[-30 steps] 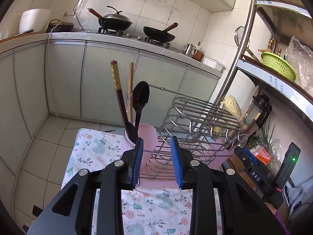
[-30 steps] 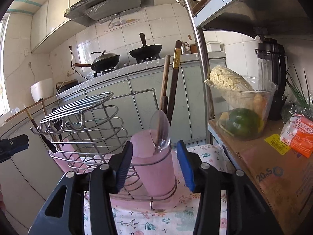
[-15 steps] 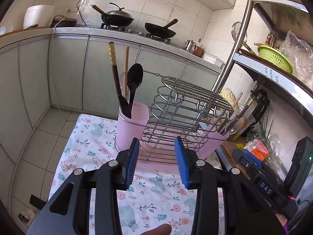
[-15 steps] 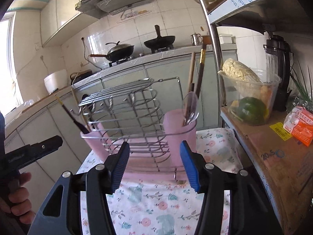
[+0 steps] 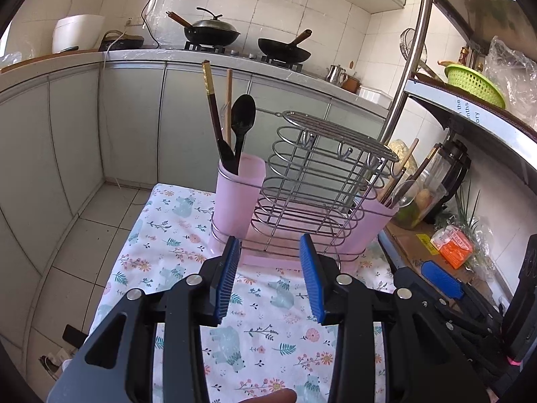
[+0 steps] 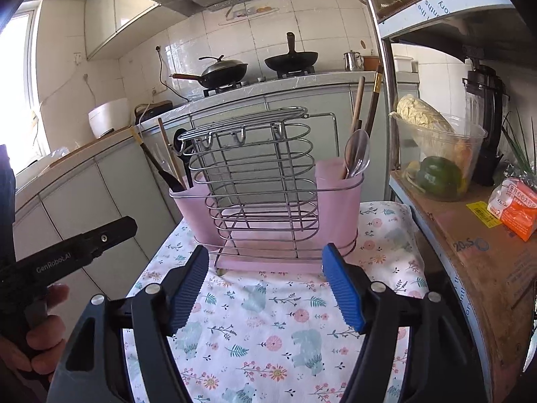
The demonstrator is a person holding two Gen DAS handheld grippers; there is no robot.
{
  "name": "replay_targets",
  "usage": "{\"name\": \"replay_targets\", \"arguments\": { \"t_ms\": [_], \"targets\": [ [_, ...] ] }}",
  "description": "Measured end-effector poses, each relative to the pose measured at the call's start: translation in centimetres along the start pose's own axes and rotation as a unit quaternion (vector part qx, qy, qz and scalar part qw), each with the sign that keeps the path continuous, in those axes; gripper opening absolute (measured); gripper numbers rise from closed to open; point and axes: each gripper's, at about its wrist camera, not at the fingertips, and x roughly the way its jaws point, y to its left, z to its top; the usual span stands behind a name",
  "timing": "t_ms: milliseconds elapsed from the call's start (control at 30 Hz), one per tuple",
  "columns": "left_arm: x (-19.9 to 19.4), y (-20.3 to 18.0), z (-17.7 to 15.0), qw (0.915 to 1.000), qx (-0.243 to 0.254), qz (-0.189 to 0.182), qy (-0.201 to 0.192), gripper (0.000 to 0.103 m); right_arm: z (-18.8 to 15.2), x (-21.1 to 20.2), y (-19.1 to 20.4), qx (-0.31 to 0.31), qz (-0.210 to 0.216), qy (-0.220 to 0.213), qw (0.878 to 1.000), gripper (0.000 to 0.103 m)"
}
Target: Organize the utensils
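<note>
A wire utensil holder [image 5: 322, 181] [image 6: 258, 181] with a pink tray stands at the far end of a floral tablecloth [image 5: 268, 319]. Its left pink cup [image 5: 240, 194] [image 6: 194, 208] holds a black spoon [image 5: 243, 117] and chopsticks [image 5: 213, 100]. Its right pink cup [image 6: 339, 198] [image 5: 372, 221] holds a clear spoon [image 6: 357, 154] and chopsticks [image 6: 372, 100]. My left gripper [image 5: 268, 252] hovers just short of the holder's base, open and empty. My right gripper [image 6: 265, 252] sits in front of the holder with its jaws opening and nothing between them.
A metal shelf on the right carries a cardboard box [image 6: 470, 252], a clear bowl of vegetables [image 6: 436, 161], a blender [image 6: 486, 117] and an orange packet [image 6: 517, 208]. Behind the table is a kitchen counter with two woks [image 5: 211, 32]. A tiled floor [image 5: 84, 235] lies left of the table.
Both grippers have drawn back from the holder, which now looks smaller and farther. The right jaws have spread much wider. The left jaws opened a little early on.
</note>
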Motion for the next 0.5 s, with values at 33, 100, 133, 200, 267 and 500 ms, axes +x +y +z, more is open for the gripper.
{"name": "replay_targets", "arguments": {
  "t_ms": [33, 100, 133, 200, 267, 500],
  "targets": [
    [-0.1, 0.0, -0.1, 1.0, 0.001, 0.001, 0.0, 0.038, 0.0, -0.2, 0.2, -0.003, -0.003, -0.002, 1.0, 0.069],
    [-0.3, 0.0, -0.3, 1.0, 0.002, 0.004, -0.001, 0.038, 0.0, -0.3, 0.5, -0.007, -0.008, -0.005, 1.0, 0.069],
    [-0.4, 0.0, -0.3, 1.0, 0.004, 0.006, -0.002, 0.038, 0.0, -0.5, 0.6, -0.01, -0.011, -0.007, 1.0, 0.069],
    [-0.6, -0.2, -0.5, 0.9999, 0.011, 0.011, -0.006, 0.038, 0.0, -0.7, 0.8, -0.013, -0.015, -0.009, 1.0, 0.069],
    [-0.9, -0.4, -0.7, 0.9996, 0.017, 0.018, -0.01, 0.038, 0.0, -0.9, 0.8, -0.012, -0.018, -0.012, 1.0, 0.069],
    [-1.1, -0.5, -1.1, 0.9997, 0.019, 0.014, -0.007, 0.038, -0.2, -1.0, 1.3, -0.018, -0.018, -0.012, 1.0, 0.069]
  ]
}}
